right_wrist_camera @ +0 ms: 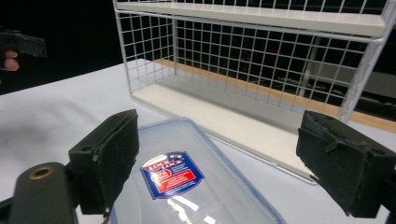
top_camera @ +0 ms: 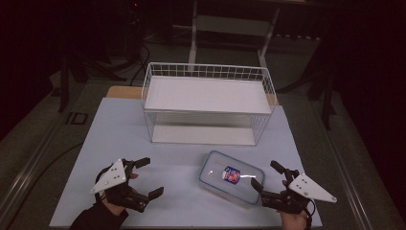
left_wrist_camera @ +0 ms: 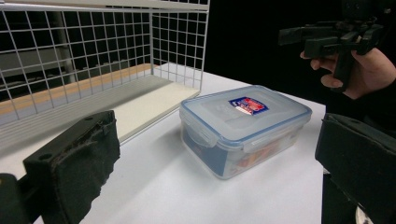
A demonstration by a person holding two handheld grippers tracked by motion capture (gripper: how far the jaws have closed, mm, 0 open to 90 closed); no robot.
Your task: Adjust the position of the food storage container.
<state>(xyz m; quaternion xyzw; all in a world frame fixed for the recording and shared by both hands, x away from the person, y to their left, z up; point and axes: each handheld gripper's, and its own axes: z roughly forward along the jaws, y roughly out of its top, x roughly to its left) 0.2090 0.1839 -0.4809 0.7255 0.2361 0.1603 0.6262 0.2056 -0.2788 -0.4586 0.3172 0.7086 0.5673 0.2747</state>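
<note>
A clear plastic box (top_camera: 231, 177) with a blue-rimmed snap lid and a red and blue label lies on the white table top (top_camera: 119, 129), near the front right. My left gripper (top_camera: 151, 177) is open to the box's left, a hand's width away. Open as well, my right gripper (top_camera: 265, 175) stands at the box's right end, its jaws close to the lid. In the left gripper view the box (left_wrist_camera: 243, 126) sits ahead between the wide jaws. The right gripper view looks down on the lid (right_wrist_camera: 187, 186) between spread jaws.
A white wire rack (top_camera: 206, 93) with an upper and a lower shelf stands behind the box, its open side facing me. Its lower shelf (right_wrist_camera: 219, 107) lies just beyond the box. Dark floor, table legs (top_camera: 193, 33) and cables surround the table.
</note>
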